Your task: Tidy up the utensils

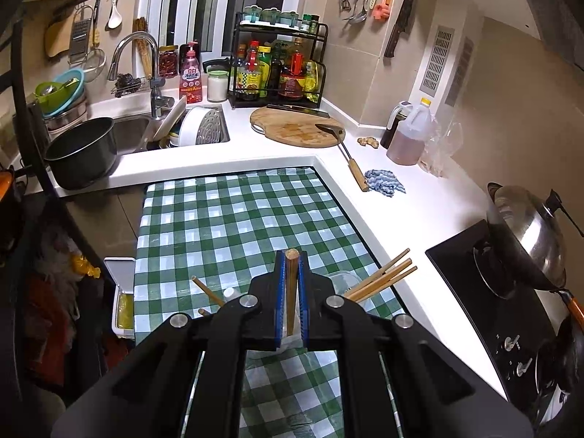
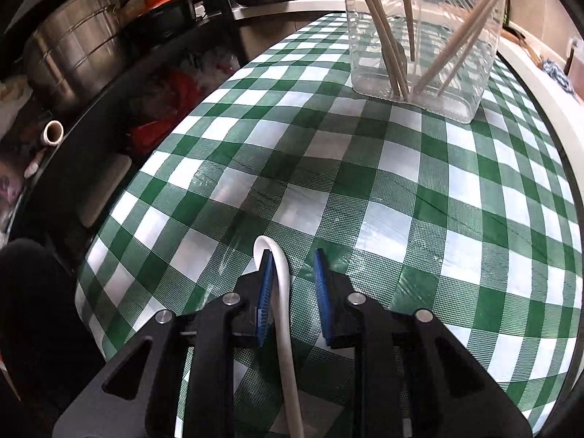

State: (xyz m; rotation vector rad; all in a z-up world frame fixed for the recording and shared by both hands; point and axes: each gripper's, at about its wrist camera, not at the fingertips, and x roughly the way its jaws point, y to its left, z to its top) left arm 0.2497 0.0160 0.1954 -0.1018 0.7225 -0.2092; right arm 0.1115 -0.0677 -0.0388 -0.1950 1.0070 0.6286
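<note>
My left gripper (image 1: 292,255) is shut on one wooden chopstick (image 1: 292,292), which stands upright between the blue pads over the green checked tablecloth (image 1: 226,219). Just behind it to the right a clear plastic container (image 1: 345,280) holds several chopsticks (image 1: 387,273); another chopstick (image 1: 206,290) sticks out on the left. In the right wrist view the same container (image 2: 467,84) stands at the far end of the cloth with chopsticks (image 2: 390,58) leaning in it. My right gripper (image 2: 294,255) is low over the cloth, jaws apart. A white curved handle (image 2: 284,310) runs between them against the left pad, with a gap to the right pad.
A white counter (image 1: 401,197) wraps around the table, carrying a cutting board (image 1: 295,127), a spatula (image 1: 346,153), an oil jug (image 1: 410,135) and a blue cloth (image 1: 385,182). To the right are the stove (image 1: 485,292) and a wok (image 1: 525,241). Pots (image 2: 73,47) fill the shelves on the left.
</note>
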